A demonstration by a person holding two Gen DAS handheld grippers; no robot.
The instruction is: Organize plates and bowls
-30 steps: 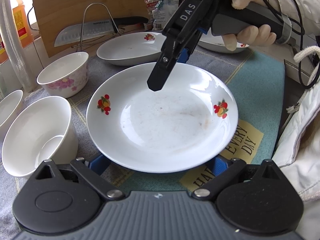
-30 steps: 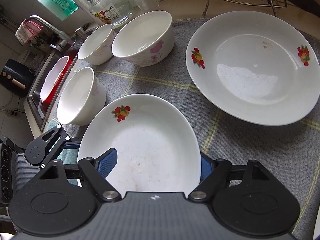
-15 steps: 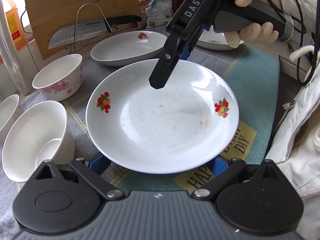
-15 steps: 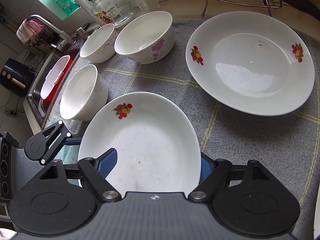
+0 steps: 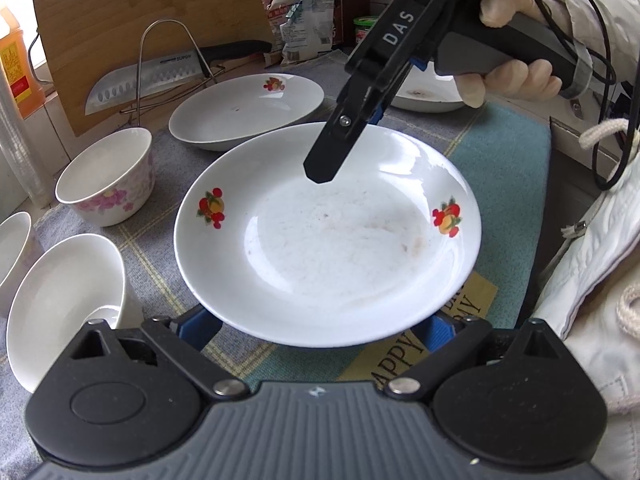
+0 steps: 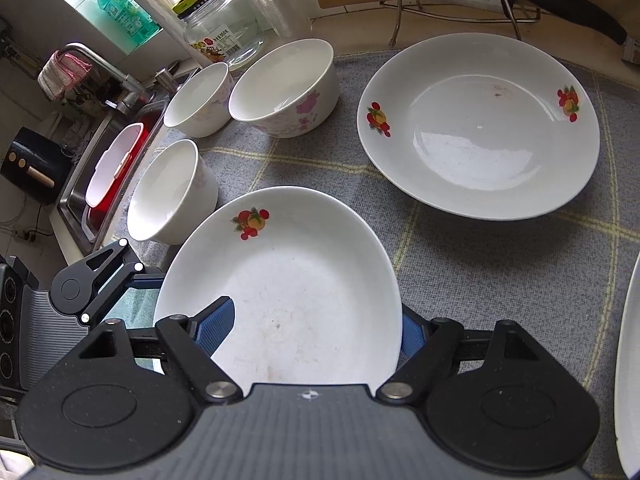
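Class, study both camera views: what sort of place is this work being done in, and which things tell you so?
Most likely a home kitchen counter. A steel sink with a tap sits at the counter's edge, a large knife rests on a wire rack before a wooden cutting board, and plates and bowls stand on a cloth mat.

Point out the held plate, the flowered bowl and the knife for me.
Held plate point(image 6: 304, 280), right wrist view, on its inner base.
Flowered bowl point(image 6: 296, 110), right wrist view, on its outer wall by the pink flowers.
Knife point(image 5: 148, 78), left wrist view, on the blade.
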